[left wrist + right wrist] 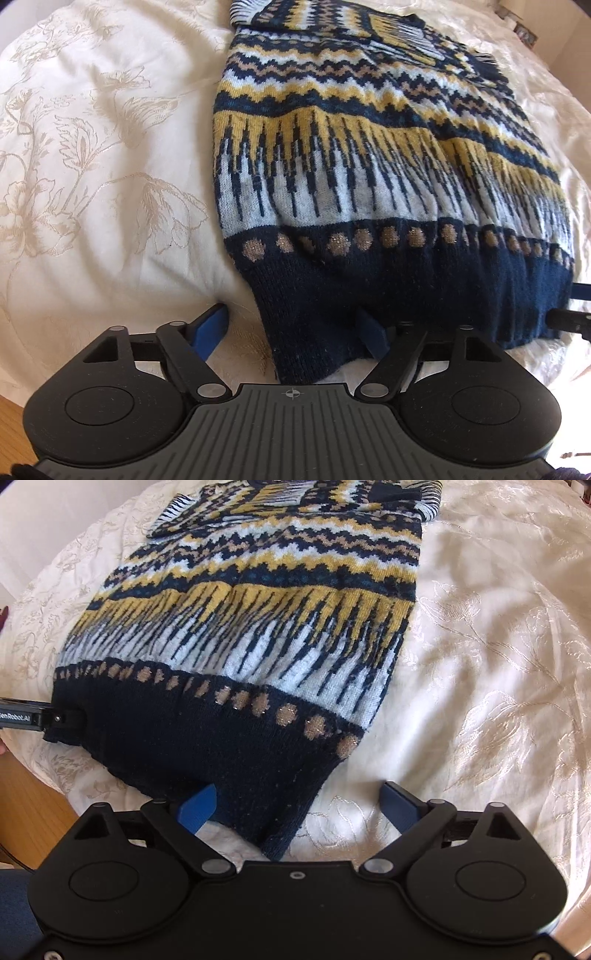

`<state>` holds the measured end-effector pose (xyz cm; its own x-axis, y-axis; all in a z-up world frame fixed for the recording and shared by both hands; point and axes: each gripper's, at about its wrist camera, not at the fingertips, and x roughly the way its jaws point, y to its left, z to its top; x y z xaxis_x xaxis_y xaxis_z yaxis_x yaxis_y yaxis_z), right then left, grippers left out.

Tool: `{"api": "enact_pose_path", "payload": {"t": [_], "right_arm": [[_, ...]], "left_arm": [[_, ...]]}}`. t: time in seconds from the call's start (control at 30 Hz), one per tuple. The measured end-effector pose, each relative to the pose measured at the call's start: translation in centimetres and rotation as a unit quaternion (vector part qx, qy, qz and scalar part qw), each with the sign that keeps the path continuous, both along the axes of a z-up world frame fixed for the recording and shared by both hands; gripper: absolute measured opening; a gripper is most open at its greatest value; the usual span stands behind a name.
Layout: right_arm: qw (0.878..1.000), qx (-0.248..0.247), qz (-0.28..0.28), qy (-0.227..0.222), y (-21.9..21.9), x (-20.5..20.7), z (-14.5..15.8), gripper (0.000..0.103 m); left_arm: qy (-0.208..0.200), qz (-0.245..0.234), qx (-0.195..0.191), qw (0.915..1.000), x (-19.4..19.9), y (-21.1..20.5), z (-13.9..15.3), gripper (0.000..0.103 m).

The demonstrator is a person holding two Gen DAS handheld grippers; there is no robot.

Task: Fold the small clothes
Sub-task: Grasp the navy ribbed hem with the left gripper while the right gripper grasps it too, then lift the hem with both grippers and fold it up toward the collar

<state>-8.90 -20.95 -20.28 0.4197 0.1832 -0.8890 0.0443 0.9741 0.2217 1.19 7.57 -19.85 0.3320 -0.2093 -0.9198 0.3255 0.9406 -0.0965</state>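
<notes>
A knitted sweater point(369, 155) with navy, yellow and white patterns lies flat on a cream bedspread point(92, 147), its navy hem toward me. Its sleeves look folded in across the far end. In the left wrist view my left gripper point(290, 314) is open, and its blue fingers point(210, 326) straddle the hem's left corner. The right wrist view shows the sweater point(258, 627) again. There my right gripper point(298, 788) is open with its fingers point(197, 806) on either side of the hem's right corner. Neither gripper holds the cloth.
The bedspread point(498, 664) with a pale flower print spreads wide on both sides of the sweater. Wooden floor point(26, 812) shows past the bed's near edge at lower left. The left gripper's black body point(33, 720) reaches the hem's far corner.
</notes>
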Motion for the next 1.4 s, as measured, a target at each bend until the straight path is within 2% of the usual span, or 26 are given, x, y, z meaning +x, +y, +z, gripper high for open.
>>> {"api": "enact_pose_path", "payload": {"t": [0.07,0.2,0.3,0.37,0.4,0.43,0.47,0.5,0.57,0.7,0.93,1.2,1.4], "right_arm": [[1.0,0.017,0.003,-0.005,0.1,-0.2,0.3,0.087],[0.999,0.032,0.003,-0.002,0.5,0.0,0.1,0.071],[0.999,0.044,-0.008,0.001,0.4,0.2,0.0,0.059],[0.998,0.057,-0.021,0.005,0.0,0.1,0.0,0.05],[0.998,0.062,-0.025,0.007,-0.2,0.1,-0.1,0.04],[0.997,0.071,-0.03,0.011,-0.4,0.1,-0.2,0.027],[0.996,0.084,-0.033,0.015,-0.6,0.1,-0.4,0.019],[0.995,0.095,-0.038,0.018,-0.9,0.1,-0.4,0.014],[0.993,0.11,-0.048,0.017,-1.2,0.0,-0.3,0.013],[0.99,0.133,-0.054,0.001,-1.8,-0.4,1.0,0.013],[0.985,0.151,-0.062,-0.053,-3.1,-0.1,5.6,0.012],[0.974,0.158,-0.103,-0.124,-5.3,3.3,10.4,0.012],[0.96,0.158,-0.146,-0.178,-7.4,8.7,13.0,0.012]], "left_arm": [[-0.008,-0.006,-0.003,0.9999,-0.5,-0.1,0.3,0.065],[-0.007,0.001,-0.019,0.9998,-0.6,0.3,0.2,0.062],[-0.004,-0.001,-0.03,0.9995,-0.5,0.5,0.4,0.053],[0.001,-0.006,-0.036,0.9993,-0.1,0.3,0.4,0.04],[0.003,-0.008,-0.036,0.9993,-0.2,0.3,0.5,0.036],[0.006,-0.011,-0.037,0.9993,-0.2,0.3,0.5,0.026],[0.011,-0.014,-0.04,0.9991,-0.1,0.2,0.6,0.017],[0.013,-0.015,-0.044,0.9988,-0.1,0.2,0.7,0.015],[0.012,-0.015,-0.053,0.9984,-0.1,0.3,1.0,0.008],[0.003,-0.01,-0.07,0.9975,0.0,0.8,2.7,0.008],[-0.03,0.014,-0.114,0.993,1.6,1.5,7.7,0.007],[-0.09,0.023,-0.16,0.9827,7.4,0.5,13.0,0.007],[-0.135,0.025,-0.186,0.973,13.7,-1.1,15.9,0.006]]}}
